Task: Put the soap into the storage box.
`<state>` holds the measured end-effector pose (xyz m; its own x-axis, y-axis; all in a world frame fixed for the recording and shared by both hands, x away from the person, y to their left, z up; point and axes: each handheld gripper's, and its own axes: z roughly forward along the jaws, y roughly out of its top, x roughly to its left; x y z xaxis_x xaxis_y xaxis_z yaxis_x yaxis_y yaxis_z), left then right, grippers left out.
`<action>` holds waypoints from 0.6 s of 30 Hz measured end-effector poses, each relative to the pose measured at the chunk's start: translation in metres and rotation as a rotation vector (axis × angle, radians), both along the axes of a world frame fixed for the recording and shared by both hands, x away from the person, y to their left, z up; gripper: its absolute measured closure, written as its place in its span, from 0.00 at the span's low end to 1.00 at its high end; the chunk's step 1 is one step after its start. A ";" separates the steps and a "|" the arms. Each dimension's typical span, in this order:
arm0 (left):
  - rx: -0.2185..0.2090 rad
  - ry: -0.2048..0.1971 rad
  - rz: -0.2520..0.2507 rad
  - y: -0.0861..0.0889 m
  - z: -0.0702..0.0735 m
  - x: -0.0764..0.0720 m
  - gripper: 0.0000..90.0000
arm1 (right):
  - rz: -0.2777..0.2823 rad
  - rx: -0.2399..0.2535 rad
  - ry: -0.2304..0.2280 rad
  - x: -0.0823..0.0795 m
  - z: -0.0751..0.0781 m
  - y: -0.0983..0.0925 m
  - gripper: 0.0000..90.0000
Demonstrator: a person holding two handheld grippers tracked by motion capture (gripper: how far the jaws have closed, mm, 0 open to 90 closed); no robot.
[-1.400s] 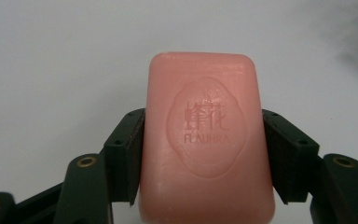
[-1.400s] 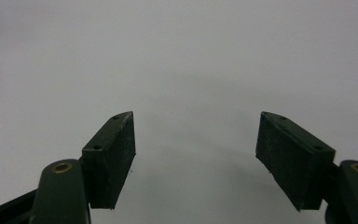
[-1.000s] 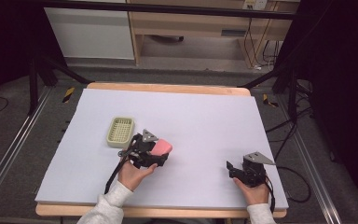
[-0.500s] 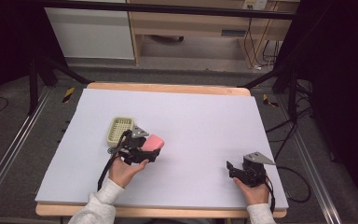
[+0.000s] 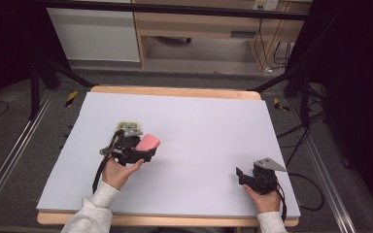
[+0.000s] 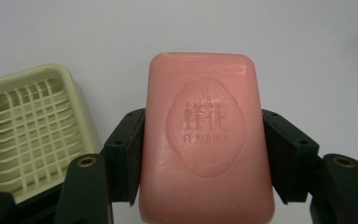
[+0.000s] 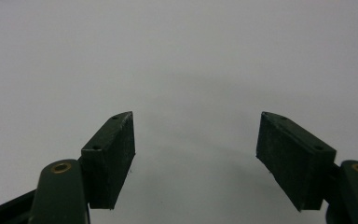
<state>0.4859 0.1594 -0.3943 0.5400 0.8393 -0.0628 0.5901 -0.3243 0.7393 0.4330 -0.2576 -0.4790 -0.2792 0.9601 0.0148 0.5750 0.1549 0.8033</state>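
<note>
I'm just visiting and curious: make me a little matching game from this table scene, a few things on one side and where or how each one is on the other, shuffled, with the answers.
Things:
1. pink soap bar
2. pale green soap dish
3. left gripper
4. right gripper

States:
A. jaws apart, nothing between them, above the bare white table
B. empty, its grid bottom bare
C. clamped by its two long sides between black jaws
D. shut on something, just beside the dish

Pairs: 1-C, 2-B, 3-D, 4-A
</note>
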 end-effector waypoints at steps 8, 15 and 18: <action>-0.008 -0.005 0.034 0.016 0.003 0.004 0.41 | 0.004 -0.012 -0.002 0.000 -0.001 0.001 0.31; -0.006 -0.007 0.061 0.028 0.005 0.009 0.41 | 0.005 -0.009 -0.002 0.001 -0.001 0.001 0.31; -0.008 -0.010 0.071 0.033 0.006 0.012 0.41 | 0.005 -0.009 -0.001 0.001 -0.001 0.001 0.31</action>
<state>0.4974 0.1928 -0.3878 0.4796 0.8751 -0.0650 0.6042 -0.2756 0.7476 0.4339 -0.2570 -0.4800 -0.2839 0.9588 0.0057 0.5735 0.1650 0.8024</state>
